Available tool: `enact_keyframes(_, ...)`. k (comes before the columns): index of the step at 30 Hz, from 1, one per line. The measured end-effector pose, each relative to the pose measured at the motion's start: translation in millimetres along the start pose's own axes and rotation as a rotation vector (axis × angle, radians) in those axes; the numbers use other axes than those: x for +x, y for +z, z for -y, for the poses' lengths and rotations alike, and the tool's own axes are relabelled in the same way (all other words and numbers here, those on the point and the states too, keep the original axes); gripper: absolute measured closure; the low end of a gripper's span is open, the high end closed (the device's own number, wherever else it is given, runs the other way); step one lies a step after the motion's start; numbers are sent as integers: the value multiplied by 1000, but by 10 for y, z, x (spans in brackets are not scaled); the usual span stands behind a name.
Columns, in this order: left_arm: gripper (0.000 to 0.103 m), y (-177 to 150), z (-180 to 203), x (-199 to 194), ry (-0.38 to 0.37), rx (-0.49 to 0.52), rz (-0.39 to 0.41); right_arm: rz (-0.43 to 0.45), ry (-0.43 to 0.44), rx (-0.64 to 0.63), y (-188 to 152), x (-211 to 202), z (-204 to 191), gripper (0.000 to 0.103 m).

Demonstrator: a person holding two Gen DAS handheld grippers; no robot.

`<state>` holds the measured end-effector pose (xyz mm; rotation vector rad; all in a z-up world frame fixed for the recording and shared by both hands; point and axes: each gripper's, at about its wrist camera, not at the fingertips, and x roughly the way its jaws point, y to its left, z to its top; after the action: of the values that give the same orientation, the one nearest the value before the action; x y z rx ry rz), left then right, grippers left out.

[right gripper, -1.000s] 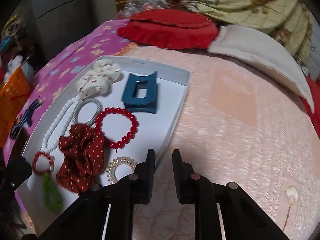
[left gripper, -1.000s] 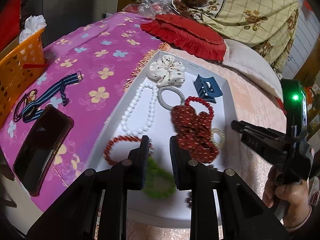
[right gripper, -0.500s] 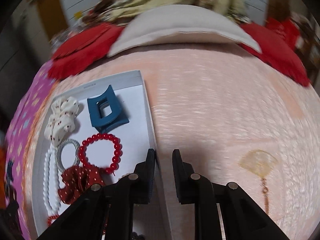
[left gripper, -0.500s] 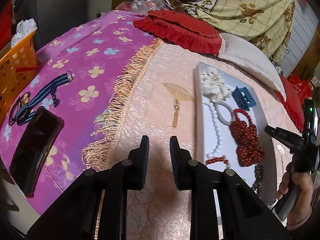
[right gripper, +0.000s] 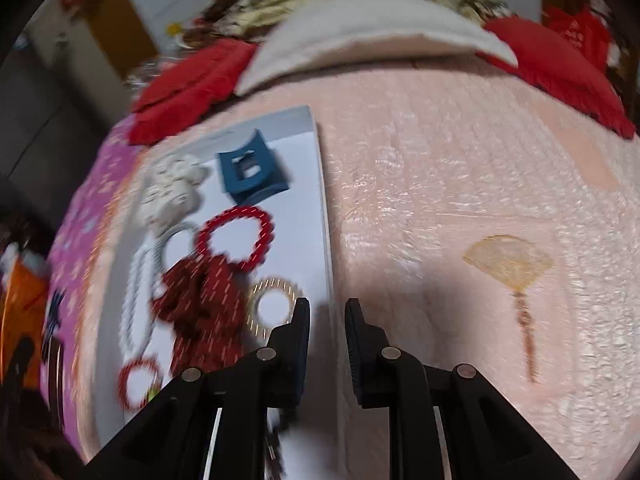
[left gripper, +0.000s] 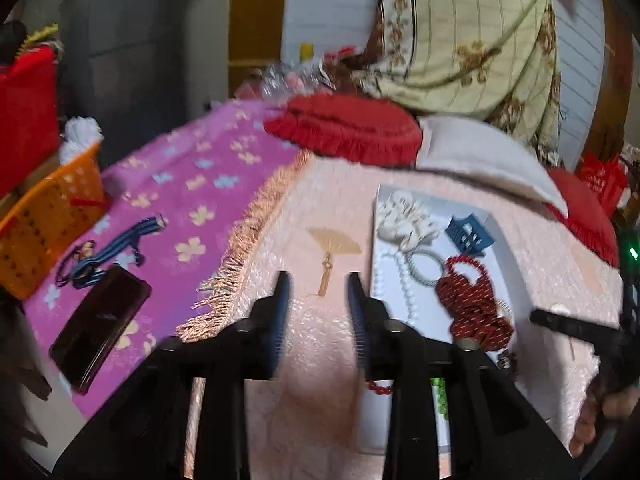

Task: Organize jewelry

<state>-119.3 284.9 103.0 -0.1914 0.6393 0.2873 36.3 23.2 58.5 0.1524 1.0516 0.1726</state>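
Observation:
A white tray [left gripper: 502,240] [right gripper: 304,200] lies on the pink bedspread. It holds a cream scrunchie [left gripper: 404,220], a blue claw clip [right gripper: 252,176], a red bead bracelet [right gripper: 264,224], a dark red dotted scrunchie [left gripper: 472,308], a pearl necklace [left gripper: 404,280] and a gold coil tie [right gripper: 256,308]. My right gripper [right gripper: 328,312] is shut on the tray's right rim. It shows in the left wrist view as a black finger [left gripper: 560,324] at that edge. My left gripper [left gripper: 317,292] hovers over bare bedspread left of the tray. Its jaws are opening with nothing between them.
On the purple floral cloth [left gripper: 200,184] at the left lie a dark phone [left gripper: 100,320] and a striped strap [left gripper: 116,244], with an orange basket [left gripper: 44,216] beyond. Red frilled cushions [left gripper: 344,128] and a white pillow [right gripper: 360,28] line the far side.
The tray has slid right, off the purple cloth onto the pink bedspread, with my right gripper on its rim. My left gripper has lifted and its jaws have widened.

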Motion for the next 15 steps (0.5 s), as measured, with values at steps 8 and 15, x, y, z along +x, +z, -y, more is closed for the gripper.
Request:
enact_keyframes(8,18,-239,344,-895,130,39,244,132,-50,-153,-541,-832,207,68)
enact_keyframes(15,18,-217,670,-1404,152,146,269,200,-24,-202,-786,-1351,214,64)
